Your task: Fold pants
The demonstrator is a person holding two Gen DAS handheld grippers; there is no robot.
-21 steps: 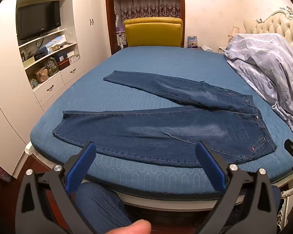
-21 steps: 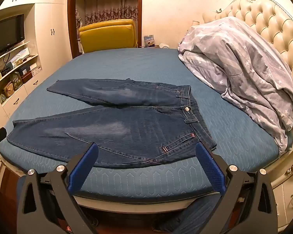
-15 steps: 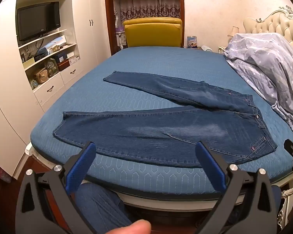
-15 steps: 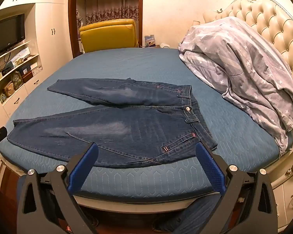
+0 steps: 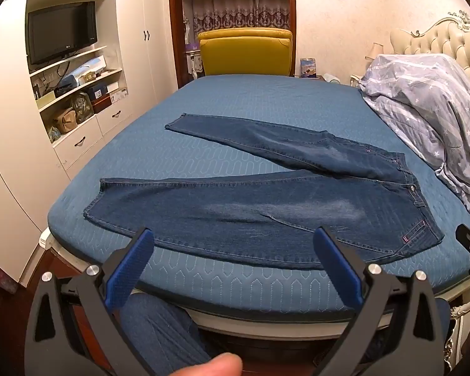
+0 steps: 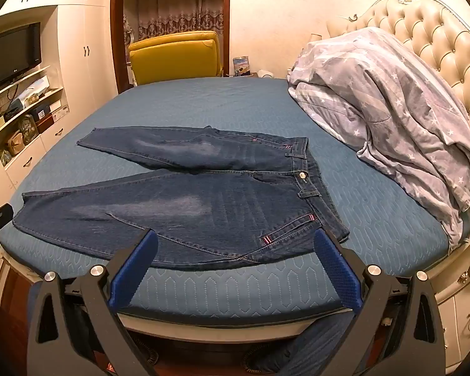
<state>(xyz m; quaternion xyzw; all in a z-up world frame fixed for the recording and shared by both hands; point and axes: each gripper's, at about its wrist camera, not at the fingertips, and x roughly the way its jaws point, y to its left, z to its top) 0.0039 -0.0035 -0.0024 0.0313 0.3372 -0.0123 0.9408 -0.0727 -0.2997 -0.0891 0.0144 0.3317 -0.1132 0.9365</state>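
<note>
Currently jeans (image 5: 266,206) lie flat, legs spread, on the bed (image 5: 266,106). Left gripper (image 5: 233,263) and right gripper (image 6: 235,264) both wide apart, holding nothing.

Little changes at the bedside in this last moment. Seen from the right gripper (image 6: 235,233), the pants (image 6: 203,206) drift a shade rightward in the frame, so the waistband's near corner ends a touch closer to the right-hand blue finger (image 6: 335,266). The heaped duvet (image 6: 391,109) sits a trace higher. Both shifts point to a very slight swing of that gripper, not to any movement of the cloth on the bed. From the left gripper (image 5: 234,232), no shift in the pants (image 5: 235,206) can be made out.
</note>
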